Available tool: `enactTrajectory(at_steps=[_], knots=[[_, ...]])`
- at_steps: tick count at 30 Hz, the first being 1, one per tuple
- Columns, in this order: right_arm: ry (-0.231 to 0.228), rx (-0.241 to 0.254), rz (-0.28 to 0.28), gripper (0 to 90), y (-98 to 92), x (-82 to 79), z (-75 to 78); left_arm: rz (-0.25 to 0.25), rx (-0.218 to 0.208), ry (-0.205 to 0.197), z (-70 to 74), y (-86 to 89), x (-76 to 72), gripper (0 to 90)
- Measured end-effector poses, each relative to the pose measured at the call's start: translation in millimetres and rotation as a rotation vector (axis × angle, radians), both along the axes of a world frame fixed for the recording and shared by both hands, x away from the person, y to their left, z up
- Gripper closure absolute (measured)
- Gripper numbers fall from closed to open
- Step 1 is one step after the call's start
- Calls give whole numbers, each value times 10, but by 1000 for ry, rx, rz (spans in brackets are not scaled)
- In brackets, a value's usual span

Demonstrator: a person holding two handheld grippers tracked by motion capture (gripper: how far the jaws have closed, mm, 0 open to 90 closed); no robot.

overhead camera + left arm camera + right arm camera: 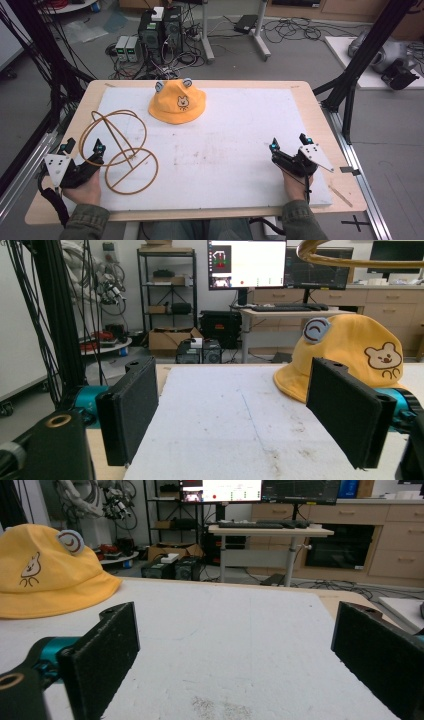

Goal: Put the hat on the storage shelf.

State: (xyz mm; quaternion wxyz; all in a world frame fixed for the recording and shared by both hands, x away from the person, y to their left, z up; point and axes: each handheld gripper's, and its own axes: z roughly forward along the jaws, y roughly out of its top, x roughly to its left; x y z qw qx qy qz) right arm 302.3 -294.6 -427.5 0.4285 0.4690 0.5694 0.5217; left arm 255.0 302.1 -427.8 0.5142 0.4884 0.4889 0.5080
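Two grippers — left gripper (84,148), right gripper (290,142) — jaws wide, empty, yellow hat (177,102) beyond, wire stand (120,150) beside left.

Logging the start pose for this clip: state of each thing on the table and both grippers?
Yellow fabric bucket hat with bear face: crown up on the white board, far centre, untouched.
Tan wire hat stand with ring base: upright, bare, near left.
Left gripper: open, nothing between the jaws, beside the stand.
Right gripper: open, nothing between the jaws, near right.
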Motion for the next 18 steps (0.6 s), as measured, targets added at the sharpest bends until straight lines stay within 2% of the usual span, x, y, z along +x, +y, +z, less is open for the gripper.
enactTrajectory(at_steps=[9,11,15,18], knots=[[-6,3,2,42,-10,0,5,-7,3,-1,-2,-9,-1,212],[4,9,6,42,-2,-1,5,-8,7,-1,-1,-8,1,212],[-6,-4,18,42,0,16,8,-4,2,-3,4,2,-10,212],[2,13,31,42,2,33,48,-7,-1,-2,8,5,-19,212]])
